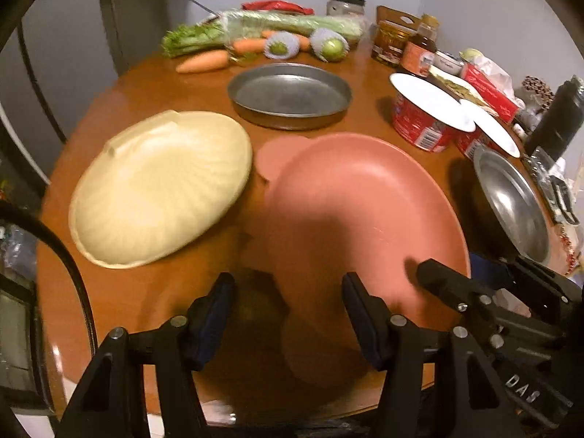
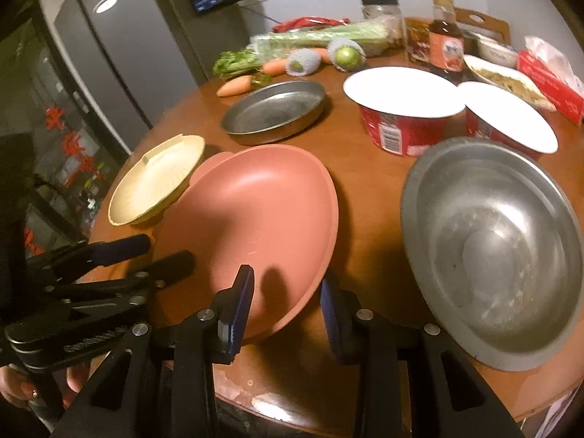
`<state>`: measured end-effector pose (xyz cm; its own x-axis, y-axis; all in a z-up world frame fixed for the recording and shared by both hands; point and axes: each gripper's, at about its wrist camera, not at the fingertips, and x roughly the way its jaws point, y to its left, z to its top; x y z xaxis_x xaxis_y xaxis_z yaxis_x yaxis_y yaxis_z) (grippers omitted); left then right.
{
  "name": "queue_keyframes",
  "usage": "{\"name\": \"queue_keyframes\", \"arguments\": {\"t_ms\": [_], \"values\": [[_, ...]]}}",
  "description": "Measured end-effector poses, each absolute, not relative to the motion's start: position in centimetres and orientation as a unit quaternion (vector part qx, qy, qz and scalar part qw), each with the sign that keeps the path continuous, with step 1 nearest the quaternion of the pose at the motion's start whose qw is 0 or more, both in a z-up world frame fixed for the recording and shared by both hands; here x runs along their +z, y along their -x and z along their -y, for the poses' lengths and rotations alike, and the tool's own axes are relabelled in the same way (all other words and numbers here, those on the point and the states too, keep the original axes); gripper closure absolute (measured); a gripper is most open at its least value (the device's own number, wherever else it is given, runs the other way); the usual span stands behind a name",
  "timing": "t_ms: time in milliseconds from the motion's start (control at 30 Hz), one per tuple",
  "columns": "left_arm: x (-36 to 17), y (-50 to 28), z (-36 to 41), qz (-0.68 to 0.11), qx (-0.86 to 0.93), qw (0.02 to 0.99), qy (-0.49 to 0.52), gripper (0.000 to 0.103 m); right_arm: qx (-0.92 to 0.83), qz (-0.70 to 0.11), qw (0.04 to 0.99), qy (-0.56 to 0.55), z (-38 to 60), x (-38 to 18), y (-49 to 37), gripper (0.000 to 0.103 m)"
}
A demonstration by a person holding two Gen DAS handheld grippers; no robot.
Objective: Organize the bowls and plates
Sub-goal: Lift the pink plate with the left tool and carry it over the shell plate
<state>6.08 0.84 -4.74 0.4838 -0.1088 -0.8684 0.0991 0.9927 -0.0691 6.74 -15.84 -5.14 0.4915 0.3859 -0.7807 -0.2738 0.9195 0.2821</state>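
A pink plate (image 1: 361,200) lies on the round wooden table (image 1: 146,292), with a cream shell-shaped plate (image 1: 160,186) to its left. A shallow metal pan (image 1: 290,93) sits behind them and a steel bowl (image 1: 511,200) stands at the right. My left gripper (image 1: 288,292) is open and empty over the pink plate's near left edge. My right gripper (image 2: 288,292) is open, its jaws on either side of the pink plate's (image 2: 255,219) near rim, not closed on it. The right wrist view also shows the cream plate (image 2: 157,182), pan (image 2: 273,109) and steel bowl (image 2: 492,248).
Two red instant-noodle cups (image 2: 401,109) stand behind the steel bowl. Carrots, celery and netted fruit (image 1: 255,36) line the far edge, with jars, a sauce bottle (image 2: 445,40) and packets at the right. A grey fridge (image 2: 109,54) stands left of the table.
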Motion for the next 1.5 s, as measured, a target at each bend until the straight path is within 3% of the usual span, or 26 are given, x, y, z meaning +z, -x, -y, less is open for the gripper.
{"name": "queue_keyframes", "arguments": {"t_ms": [33,100,533,900,1500], "values": [[-4.7,-6.0,-0.7,-0.499,-0.062,0.864,0.006,0.054,0.190,-0.464,0.864,-0.053,15.7,-5.1,-6.6,0.068],[-4.6,-6.1,-0.5,-0.498,-0.076,0.864,0.013,0.056,0.193,-0.457,0.867,-0.041,15.5,-5.0,-6.3,0.072],[-1.7,-4.9,-0.1,-0.456,-0.079,0.886,-0.019,0.056,0.189,-0.435,0.880,-0.019,15.5,-3.3,-4.5,0.072],[0.7,-6.1,-6.9,-0.440,-0.029,0.897,-0.032,0.056,0.223,-0.418,0.880,-0.032,9.5,-0.4,-6.1,0.072],[-1.2,-11.5,-13.9,-0.474,-0.028,0.878,-0.057,0.056,0.237,-0.473,0.848,-0.024,0.0,-2.3,-9.7,0.070]]}}
